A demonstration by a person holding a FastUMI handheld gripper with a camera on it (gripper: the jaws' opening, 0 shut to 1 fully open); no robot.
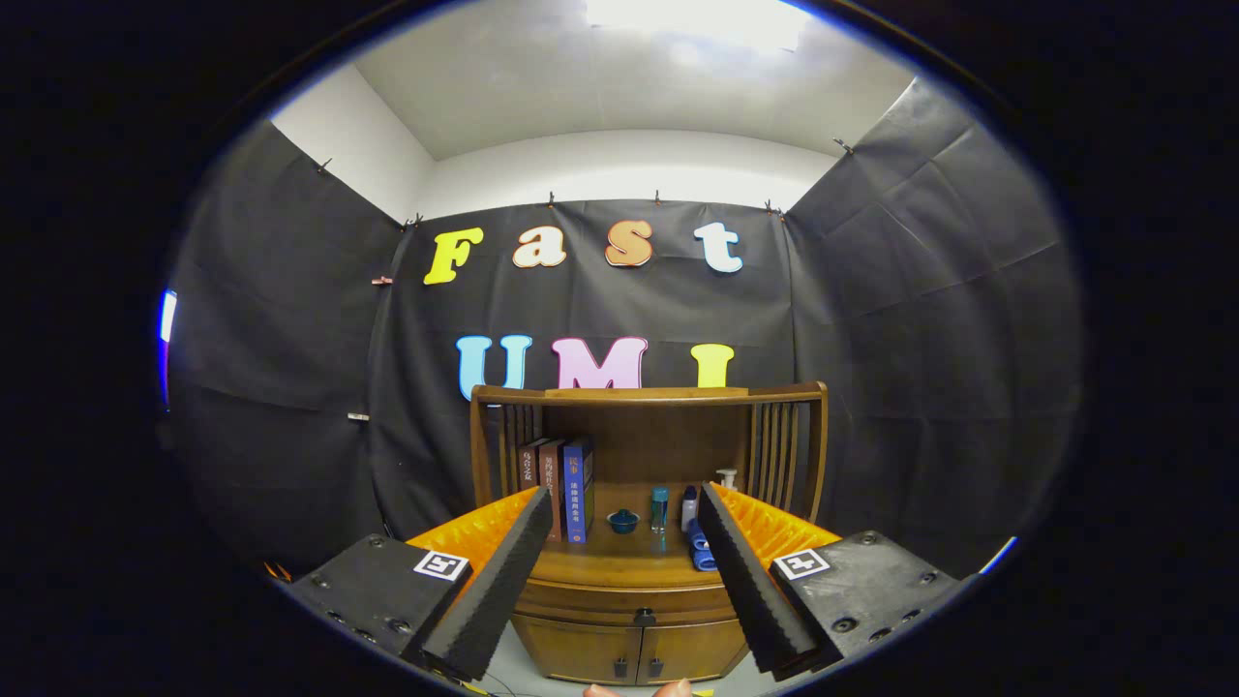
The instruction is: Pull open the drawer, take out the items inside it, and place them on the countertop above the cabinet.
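Observation:
A wooden cabinet stands ahead against the booth's black wall, seen between my fingers. Its drawer is closed, with a dark knob at the middle of its front. Below the drawer are two small doors with dark handles. The countertop lies above the drawer, under a shelf frame with slatted sides. My gripper is open, held back from the cabinet, with nothing between its fingers. The drawer's contents are hidden.
On the countertop stand three upright books at the left, a small dark lidded dish, a teal bottle, a white bottle, a pump bottle and a blue rolled cloth. A person's fingertips show below the cabinet.

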